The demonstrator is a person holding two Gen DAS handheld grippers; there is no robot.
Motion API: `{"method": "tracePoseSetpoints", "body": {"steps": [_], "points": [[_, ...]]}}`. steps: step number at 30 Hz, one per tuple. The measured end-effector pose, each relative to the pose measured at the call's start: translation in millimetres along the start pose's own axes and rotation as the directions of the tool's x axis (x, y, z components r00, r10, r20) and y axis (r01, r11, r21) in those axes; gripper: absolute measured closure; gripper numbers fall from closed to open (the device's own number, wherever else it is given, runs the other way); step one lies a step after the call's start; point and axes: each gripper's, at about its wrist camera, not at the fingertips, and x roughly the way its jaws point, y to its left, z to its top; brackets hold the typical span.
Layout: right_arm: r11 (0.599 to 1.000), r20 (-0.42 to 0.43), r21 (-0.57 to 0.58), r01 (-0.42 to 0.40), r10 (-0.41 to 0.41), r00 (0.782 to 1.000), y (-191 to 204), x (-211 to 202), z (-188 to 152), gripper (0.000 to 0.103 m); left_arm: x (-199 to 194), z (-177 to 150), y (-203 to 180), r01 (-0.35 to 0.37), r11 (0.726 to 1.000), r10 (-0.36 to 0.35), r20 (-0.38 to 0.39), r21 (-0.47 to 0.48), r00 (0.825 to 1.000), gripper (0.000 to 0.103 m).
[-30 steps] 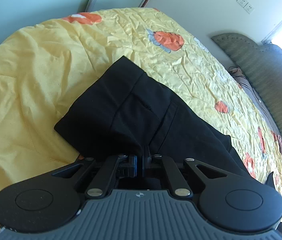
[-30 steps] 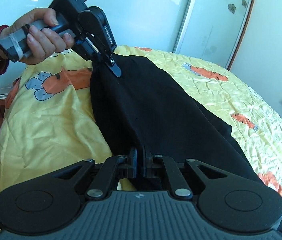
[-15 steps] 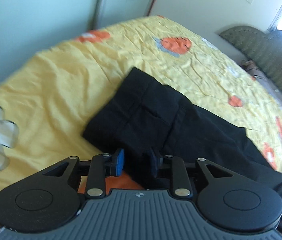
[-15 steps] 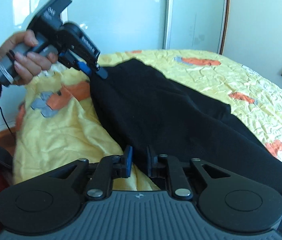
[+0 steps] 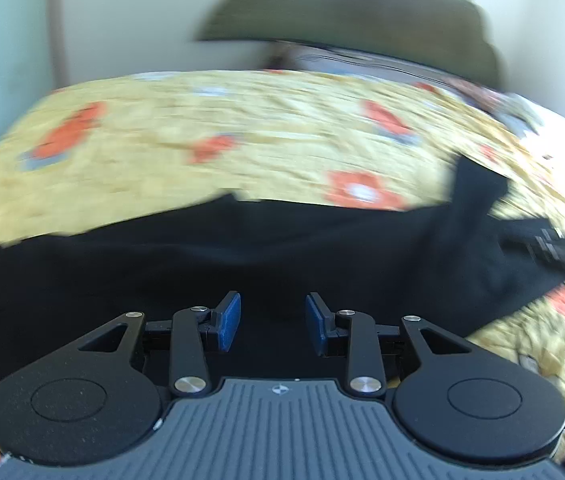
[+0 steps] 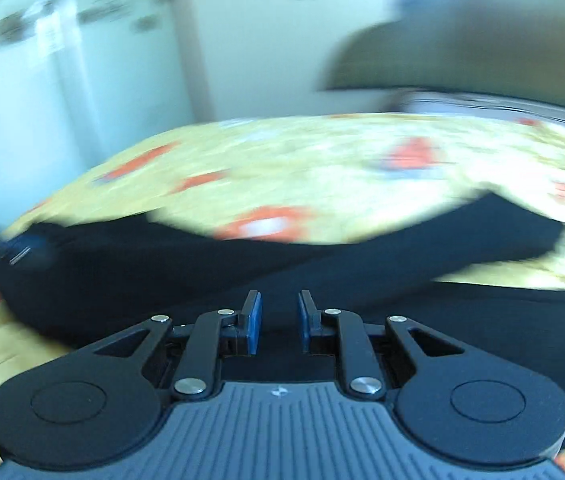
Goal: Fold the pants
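Note:
Black pants (image 5: 242,256) lie spread across the yellow bedspread (image 5: 242,128), also in the right wrist view (image 6: 210,276). My left gripper (image 5: 272,320) is open and empty just above the black cloth. My right gripper (image 6: 275,320) is open and empty over the pants too. The other gripper shows as a blurred dark shape at the right edge of the left wrist view (image 5: 554,250) and at the left edge of the right wrist view (image 6: 22,250). Both views are motion-blurred.
The bedspread has orange flower patches (image 5: 362,192). A dark green headboard (image 5: 362,16) stands behind the bed against a pale wall. Sliding wardrobe doors (image 6: 42,80) are at the left.
Both grippers let go of the pants and opened wide. Both cameras swung round toward the headboard, so the pants now lie crosswise in front of them.

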Motion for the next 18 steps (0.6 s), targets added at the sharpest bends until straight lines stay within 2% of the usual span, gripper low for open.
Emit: {"method": "tracePoseSetpoints", "body": {"steps": [2,3,5,6,7,8,9,10,11,13,14,15,18], "points": [[0.981,0.005,0.101,0.168,-0.170,0.985,-52,-4,-2,0.084,16,-1,-26,0.087,0.994,-0.087,-0.006,0.073,0.996,0.057],[0.964,-0.010,0.154,0.218,-0.219,0.976,-76,-4,-6,0.084,23,-3,-36,0.112,0.989,-0.111,-0.013,0.093,0.994,0.057],[0.923,-0.085,0.265,0.277,-0.264,0.961,-122,1,-18,0.085,35,-5,-52,0.166,0.978,-0.163,-0.030,0.127,0.986,0.057],[0.915,-0.061,0.303,0.267,-0.261,0.963,-139,-1,-26,0.085,42,-5,-55,0.188,0.973,-0.184,-0.041,0.132,0.982,0.057],[0.891,-0.046,0.355,0.285,-0.288,0.957,-148,-6,-30,0.085,46,-7,-59,0.203,0.970,-0.198,-0.050,0.136,0.979,0.057],[0.848,-0.068,0.380,0.370,-0.373,0.925,-152,-12,-29,0.083,51,-7,-59,0.215,0.967,-0.208,-0.063,0.135,0.976,0.057],[0.818,-0.074,0.348,0.458,-0.464,0.883,-144,-14,-23,0.081,55,-5,-59,0.227,0.965,-0.219,-0.073,0.131,0.973,0.057],[0.813,-0.053,0.298,0.500,-0.509,0.859,-132,-13,-17,0.081,59,-7,-59,0.237,0.963,-0.228,-0.082,0.125,0.970,0.057],[0.839,-0.011,0.263,0.477,-0.492,0.870,-122,-12,-11,0.081,64,-6,-60,0.243,0.963,-0.232,-0.091,0.121,0.968,0.057],[0.901,0.053,0.263,0.344,-0.369,0.928,-108,-1,8,0.069,71,-5,-63,0.249,0.961,-0.238,-0.097,0.123,0.966,0.057],[0.923,0.068,0.263,0.282,-0.309,0.949,-102,9,18,0.053,74,-5,-64,0.247,0.962,-0.235,-0.100,0.120,0.967,0.057],[0.936,0.074,0.254,0.243,-0.270,0.960,-96,19,28,0.037,76,-4,-67,0.246,0.962,-0.234,-0.102,0.118,0.967,0.057],[0.955,0.086,0.186,0.233,-0.252,0.964,-80,64,63,0.034,78,-6,-71,0.251,0.960,-0.240,-0.091,0.126,0.966,0.057]]}}
